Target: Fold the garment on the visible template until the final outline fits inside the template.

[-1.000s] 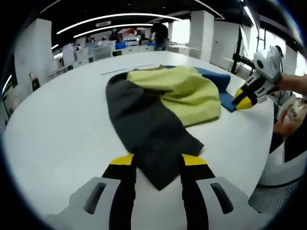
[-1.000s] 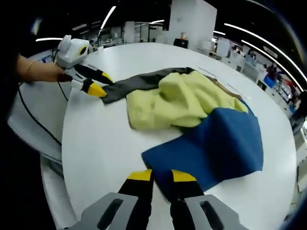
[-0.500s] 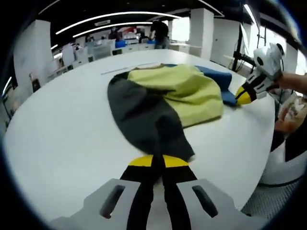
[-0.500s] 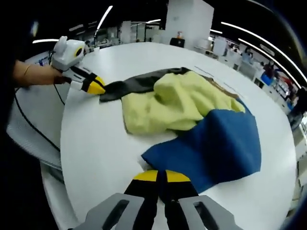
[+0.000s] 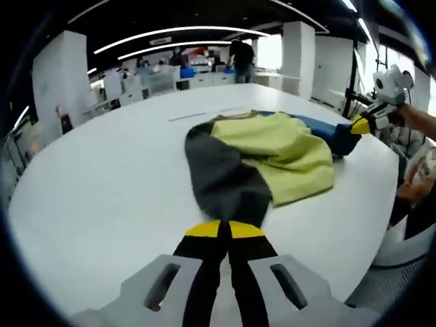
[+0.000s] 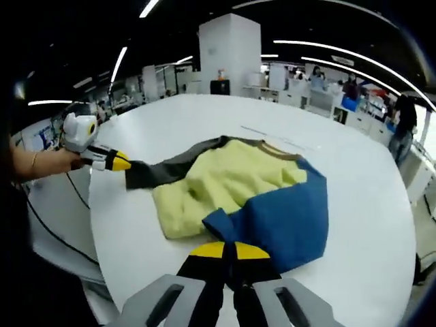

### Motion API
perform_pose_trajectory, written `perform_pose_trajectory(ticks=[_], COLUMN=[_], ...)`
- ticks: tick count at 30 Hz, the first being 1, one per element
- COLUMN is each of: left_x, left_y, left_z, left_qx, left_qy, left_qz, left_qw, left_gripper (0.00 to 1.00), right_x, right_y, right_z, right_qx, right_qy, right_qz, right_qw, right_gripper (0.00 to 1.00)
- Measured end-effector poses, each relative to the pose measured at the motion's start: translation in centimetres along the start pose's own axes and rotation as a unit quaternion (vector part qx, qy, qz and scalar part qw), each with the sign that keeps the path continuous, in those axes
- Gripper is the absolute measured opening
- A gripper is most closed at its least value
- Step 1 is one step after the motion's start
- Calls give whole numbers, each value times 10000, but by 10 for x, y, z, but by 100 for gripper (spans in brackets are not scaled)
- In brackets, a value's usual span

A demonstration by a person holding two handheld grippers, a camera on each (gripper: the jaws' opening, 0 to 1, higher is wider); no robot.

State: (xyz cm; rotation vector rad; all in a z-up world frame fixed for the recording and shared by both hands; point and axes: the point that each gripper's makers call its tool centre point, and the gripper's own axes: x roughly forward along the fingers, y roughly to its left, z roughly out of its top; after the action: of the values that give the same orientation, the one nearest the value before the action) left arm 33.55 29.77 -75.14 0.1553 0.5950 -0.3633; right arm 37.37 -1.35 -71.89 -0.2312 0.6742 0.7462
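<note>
Fleecy yellow garment (image 6: 231,180), both grippers (image 5: 225,230) (image 6: 229,251) clamping sleeves

We work with two matching tools: the left gripper (image 5: 225,229) and right gripper (image 6: 229,251) each carry black jaws tipped in yellow, set on pale grey bodies with dark oval slots. Seen from across, each tool has a rounded white housing. A thin bracelet circles the wrist by our left hand (image 6: 49,163). A dark cable trails below it.

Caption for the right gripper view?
Right gripper shut on garment's blue sleeve; left gripper clamps the grey one.
</note>
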Motion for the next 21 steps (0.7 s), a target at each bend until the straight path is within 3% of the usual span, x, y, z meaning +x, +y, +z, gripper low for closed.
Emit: perform_pose_trajectory(ticks=[6,13,21], left_x=[-4,-8,-1], left_y=[27,57,96], left_z=[4,17,6], left_qx=[153,135,-248], left_qy=[148,107,237], left_qz=[217,521,794], left_qw=[9995,9985,9963], left_gripper=[0,0,0], right_x=[-12,-31,-53], right_y=[-30,-72,-120], right_z=[4,4,-9], right_qx=[252,577,1057], right_qy=[-50,-197,-202], right_qz=[-397,-976,-1652], right_qw=[9989,9934,9804], right_gripper=[0,0,0])
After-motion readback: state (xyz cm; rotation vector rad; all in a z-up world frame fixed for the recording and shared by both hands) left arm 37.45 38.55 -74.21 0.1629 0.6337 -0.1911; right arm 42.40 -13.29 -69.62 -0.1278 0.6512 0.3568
